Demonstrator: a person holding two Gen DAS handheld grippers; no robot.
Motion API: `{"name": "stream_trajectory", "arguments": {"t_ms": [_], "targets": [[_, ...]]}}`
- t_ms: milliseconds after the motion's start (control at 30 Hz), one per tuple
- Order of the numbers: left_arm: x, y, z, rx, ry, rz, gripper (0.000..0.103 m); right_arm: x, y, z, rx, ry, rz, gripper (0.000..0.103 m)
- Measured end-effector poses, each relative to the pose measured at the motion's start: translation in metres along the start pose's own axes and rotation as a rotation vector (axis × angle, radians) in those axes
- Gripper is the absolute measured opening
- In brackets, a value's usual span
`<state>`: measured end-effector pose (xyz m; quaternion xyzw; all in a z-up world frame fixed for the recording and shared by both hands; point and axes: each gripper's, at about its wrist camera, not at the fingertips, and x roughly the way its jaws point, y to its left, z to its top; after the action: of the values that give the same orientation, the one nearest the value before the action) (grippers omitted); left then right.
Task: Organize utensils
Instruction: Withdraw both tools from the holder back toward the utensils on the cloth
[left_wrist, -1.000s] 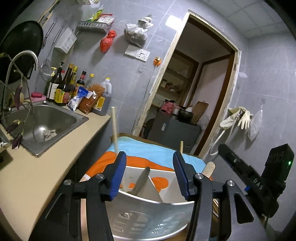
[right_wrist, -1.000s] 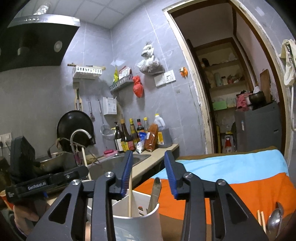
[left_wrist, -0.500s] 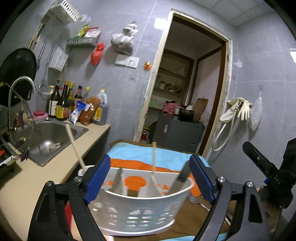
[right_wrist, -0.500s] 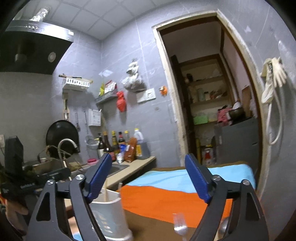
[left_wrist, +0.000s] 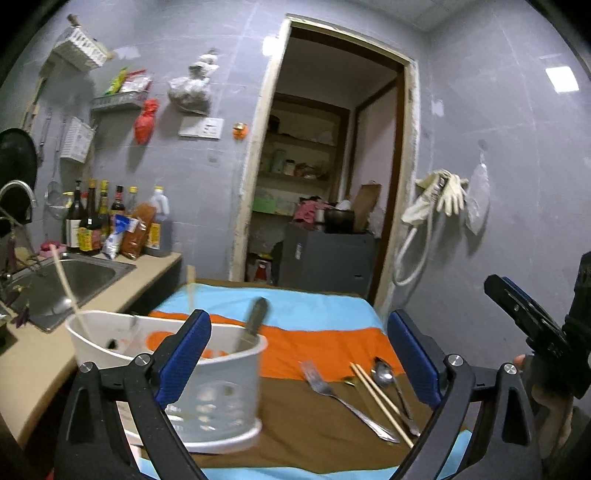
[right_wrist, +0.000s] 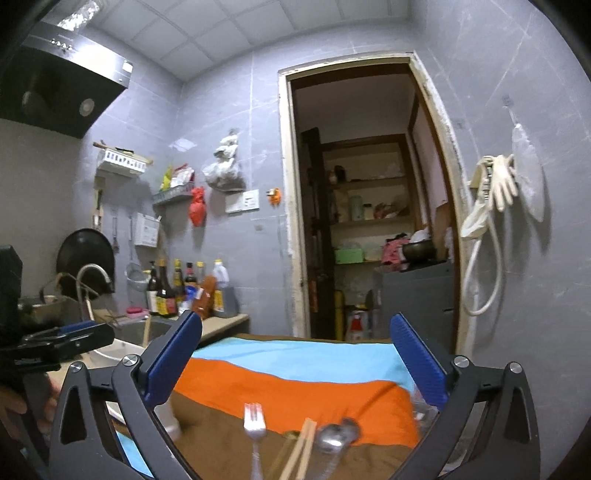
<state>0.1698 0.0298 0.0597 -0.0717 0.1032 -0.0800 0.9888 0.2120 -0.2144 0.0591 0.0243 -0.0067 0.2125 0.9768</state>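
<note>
Left gripper (left_wrist: 299, 354) and right gripper (right_wrist: 295, 362) both spread wide, empty. Fork (left_wrist: 343, 400), chopsticks (left_wrist: 380, 400), spoon (left_wrist: 384, 373) lie right of caddy (left_wrist: 207, 376).

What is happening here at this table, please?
A person with two handheld grippers is sorting utensils. Both the left gripper and the right gripper are open and hold nothing. The white holder already has a knife in it. A fork, chopsticks and spoons lie on the cloth.
</note>
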Motion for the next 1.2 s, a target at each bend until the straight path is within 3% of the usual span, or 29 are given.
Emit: {"name": "stream_trajectory", "arguments": {"t_ms": [233, 467, 633, 800, 867, 1000, 1200], "targets": [[0.029, -0.034, -0.021, 0.031, 0.099, -0.043, 0.094, -0.002, -0.033, -0.018, 0.003, 0.093, -0.068, 0.103], [0.07, -0.051, -0.043, 0.046, 0.234, -0.048, 0.094, 0.022, -0.062, -0.05, 0.044, 0.293, -0.129, 0.103], [0.095, -0.047, -0.053, 0.025, 0.331, -0.074, 0.094, 0.042, -0.08, -0.069, 0.103, 0.418, -0.09, 0.1], [0.122, -0.042, -0.057, 0.007, 0.406, -0.053, 0.093, 0.064, -0.088, -0.083, 0.138, 0.516, -0.045, 0.087], [0.131, -0.04, -0.059, 0.006, 0.437, -0.04, 0.09, 0.073, -0.089, -0.087, 0.135, 0.554, -0.033, 0.084], [0.155, -0.034, -0.064, -0.013, 0.503, -0.029, 0.074, 0.092, -0.092, -0.097, 0.152, 0.627, 0.001, 0.075], [0.185, -0.017, -0.069, -0.062, 0.585, 0.012, 0.059, 0.124, -0.097, -0.107, 0.189, 0.715, 0.043, 0.066]]}}
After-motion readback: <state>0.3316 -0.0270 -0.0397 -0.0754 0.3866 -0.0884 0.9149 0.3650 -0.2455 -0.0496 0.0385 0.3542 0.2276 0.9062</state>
